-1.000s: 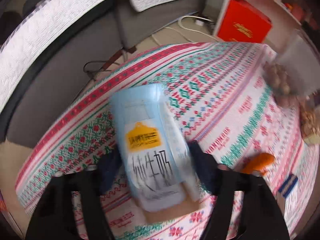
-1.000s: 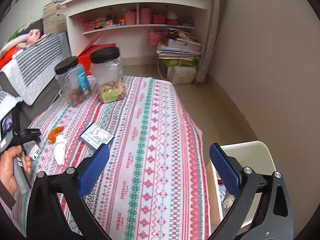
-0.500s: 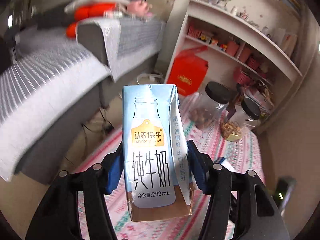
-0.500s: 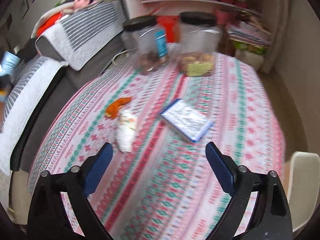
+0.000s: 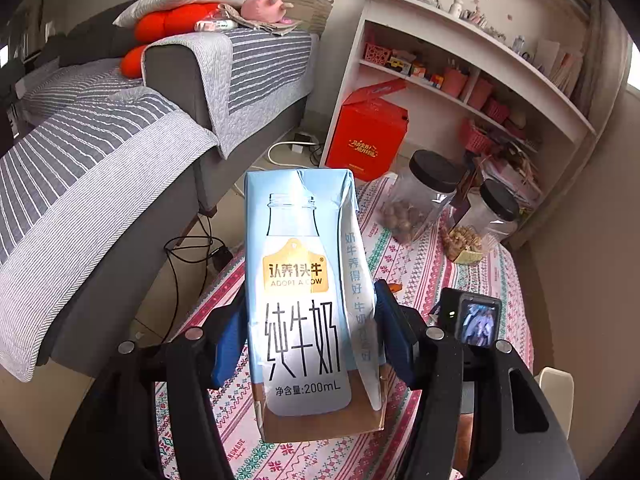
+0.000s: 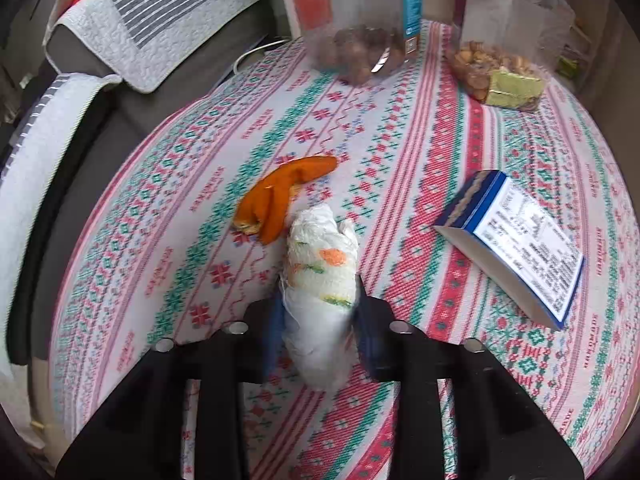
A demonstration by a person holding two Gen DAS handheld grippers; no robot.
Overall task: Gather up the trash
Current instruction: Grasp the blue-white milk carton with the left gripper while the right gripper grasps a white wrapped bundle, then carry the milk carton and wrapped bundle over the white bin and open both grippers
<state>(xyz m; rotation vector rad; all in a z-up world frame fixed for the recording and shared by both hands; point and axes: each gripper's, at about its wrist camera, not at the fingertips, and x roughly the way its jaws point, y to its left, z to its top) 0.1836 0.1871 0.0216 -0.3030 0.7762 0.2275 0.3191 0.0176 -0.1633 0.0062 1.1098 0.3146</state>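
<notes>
The left hand-held gripper [image 5: 310, 344] clamps a pale blue milk carton [image 5: 304, 300] upright between its blue pads, lifted above the patterned surface [image 5: 420, 264]. The right hand-held gripper [image 6: 318, 320] has just been closing, and a crumpled white tissue wad [image 6: 320, 280] lies between its pads, which press its sides. Just left of the wad an orange peel [image 6: 280, 192] rests on the surface; a blue-edged box [image 6: 516, 240] sits well right of it. Only the left view shows the white shelf [image 5: 460, 56]; only the right view shows the wad.
</notes>
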